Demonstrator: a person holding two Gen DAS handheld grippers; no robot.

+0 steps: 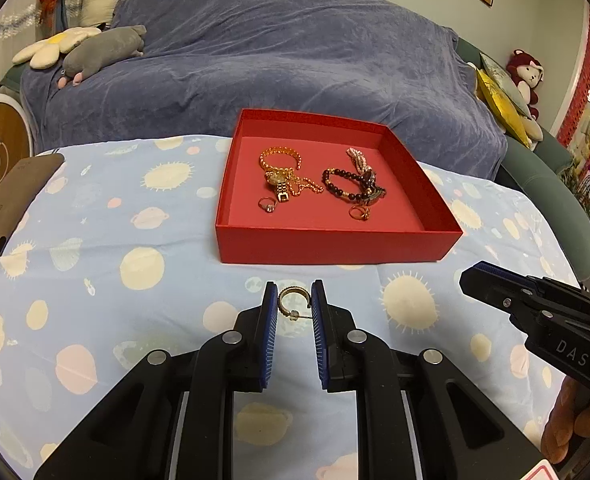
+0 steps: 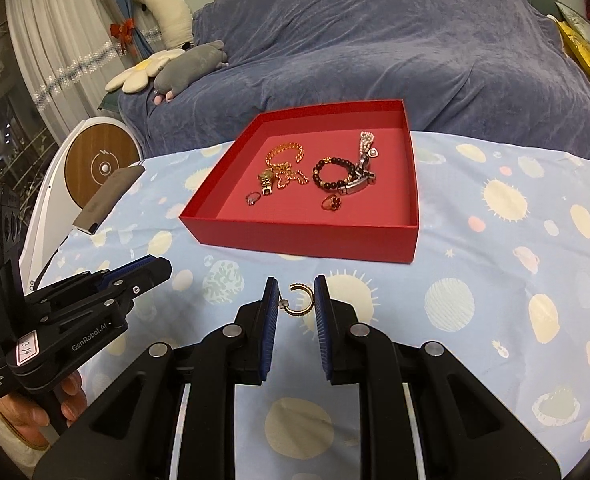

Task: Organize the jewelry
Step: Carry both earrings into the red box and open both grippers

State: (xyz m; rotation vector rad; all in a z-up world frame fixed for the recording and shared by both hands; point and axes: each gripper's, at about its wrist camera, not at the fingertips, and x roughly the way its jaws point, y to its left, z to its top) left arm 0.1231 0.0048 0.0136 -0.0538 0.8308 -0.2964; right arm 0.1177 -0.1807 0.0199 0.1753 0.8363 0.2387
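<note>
A red open box (image 1: 335,246) (image 2: 295,244) stands on the space-print cloth. In it lie a gold chain bracelet (image 1: 279,156), a dark bead bracelet (image 1: 341,184) and rings. My left gripper (image 1: 294,284) is shut on a gold hoop earring (image 1: 293,289), lifted above the cloth just in front of the box. My right gripper (image 2: 295,280) is shut on a second gold hoop earring (image 2: 309,304), also in front of the box. Each gripper shows in the other's view: the right gripper (image 1: 479,276) at the right, the left gripper (image 2: 163,268) at the left.
A sofa under a blue blanket (image 1: 275,60) rises behind the table, with plush toys (image 1: 103,50) on it. A brown case (image 1: 11,204) lies at the table's left edge, and a round white and wood device (image 2: 103,168) stands beyond it. A person's hand (image 2: 35,416) holds the left gripper.
</note>
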